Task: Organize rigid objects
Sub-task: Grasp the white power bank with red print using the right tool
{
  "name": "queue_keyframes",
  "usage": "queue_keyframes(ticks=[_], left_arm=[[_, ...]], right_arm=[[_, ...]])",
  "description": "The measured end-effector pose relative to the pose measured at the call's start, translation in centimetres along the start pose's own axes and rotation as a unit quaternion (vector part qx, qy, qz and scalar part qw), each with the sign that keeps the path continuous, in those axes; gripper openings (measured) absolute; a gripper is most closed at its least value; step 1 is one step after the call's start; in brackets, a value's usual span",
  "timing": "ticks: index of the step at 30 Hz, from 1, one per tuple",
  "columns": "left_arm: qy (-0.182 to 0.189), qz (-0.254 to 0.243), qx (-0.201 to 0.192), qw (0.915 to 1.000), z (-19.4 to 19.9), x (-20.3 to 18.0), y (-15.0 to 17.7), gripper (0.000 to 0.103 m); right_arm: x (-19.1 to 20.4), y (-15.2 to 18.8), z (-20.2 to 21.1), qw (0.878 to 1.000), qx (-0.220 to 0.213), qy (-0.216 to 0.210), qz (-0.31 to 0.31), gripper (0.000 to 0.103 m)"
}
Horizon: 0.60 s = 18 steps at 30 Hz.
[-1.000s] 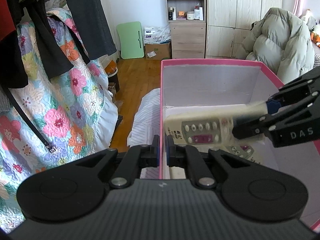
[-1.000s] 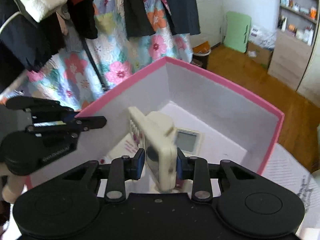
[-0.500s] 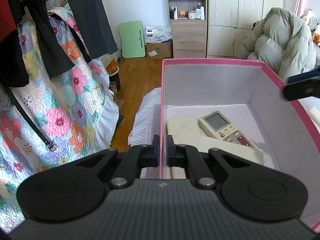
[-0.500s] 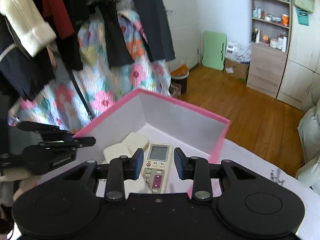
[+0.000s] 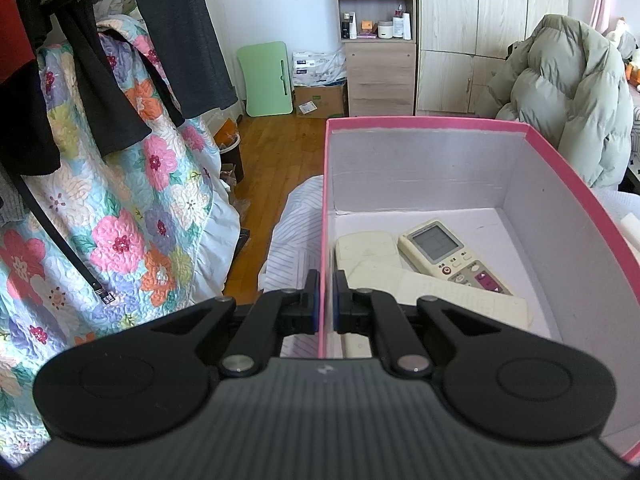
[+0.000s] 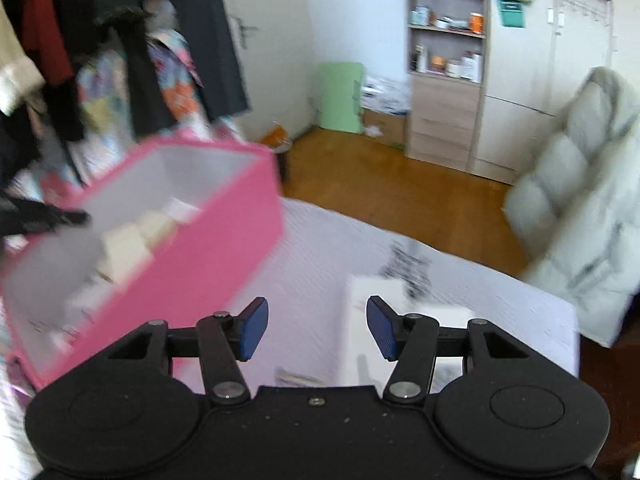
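The right gripper (image 6: 316,328), a second ago clamping the cream remote (image 5: 404,280), now hangs released over the bed (image 6: 320,264), remote delivered inside the pink box (image 5: 326,216), whose wall the left gripper (image 5: 326,306) grasps

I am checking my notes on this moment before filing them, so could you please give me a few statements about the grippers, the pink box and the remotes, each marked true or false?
1. The left gripper is clamped on the near wall of the pink box. True.
2. The right gripper holds a remote. False: it is open and holds nothing.
3. The remote with a screen lies inside the box, screen up. True.
4. The box is empty. False: besides that remote, cream remotes lie in it.
5. The right gripper is inside the box. False: it is outside the box, over the white bedspread, beside a white box.
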State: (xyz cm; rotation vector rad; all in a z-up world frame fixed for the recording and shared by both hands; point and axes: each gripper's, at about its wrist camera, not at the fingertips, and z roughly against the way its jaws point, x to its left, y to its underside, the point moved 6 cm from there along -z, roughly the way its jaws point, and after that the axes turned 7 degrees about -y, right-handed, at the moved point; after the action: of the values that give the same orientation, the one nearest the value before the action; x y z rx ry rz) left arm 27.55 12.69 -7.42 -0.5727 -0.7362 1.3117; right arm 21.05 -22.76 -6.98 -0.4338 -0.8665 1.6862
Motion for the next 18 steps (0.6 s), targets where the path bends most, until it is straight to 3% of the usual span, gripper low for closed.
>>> queue_keyframes(ticks=[6, 12, 18], left_arm=[[-0.001, -0.002, 0.001, 1.0, 0.0, 0.0, 0.0, 0.005], [-0.004, -0.006, 0.005, 1.0, 0.1, 0.0, 0.1, 0.005], [-0.003, -0.005, 0.006, 1.0, 0.2, -0.1, 0.1, 0.005]], right_arm=[[-2.2, 2.2, -2.3, 0.999, 0.036, 0.019, -0.018, 0.06], [-2.1, 1.8, -5.9, 0.996, 0.088, 0.027, 0.016, 0.06], [-2.4, 1.5, -7.0, 0.993, 0.1, 0.044, 0.036, 0.061]])
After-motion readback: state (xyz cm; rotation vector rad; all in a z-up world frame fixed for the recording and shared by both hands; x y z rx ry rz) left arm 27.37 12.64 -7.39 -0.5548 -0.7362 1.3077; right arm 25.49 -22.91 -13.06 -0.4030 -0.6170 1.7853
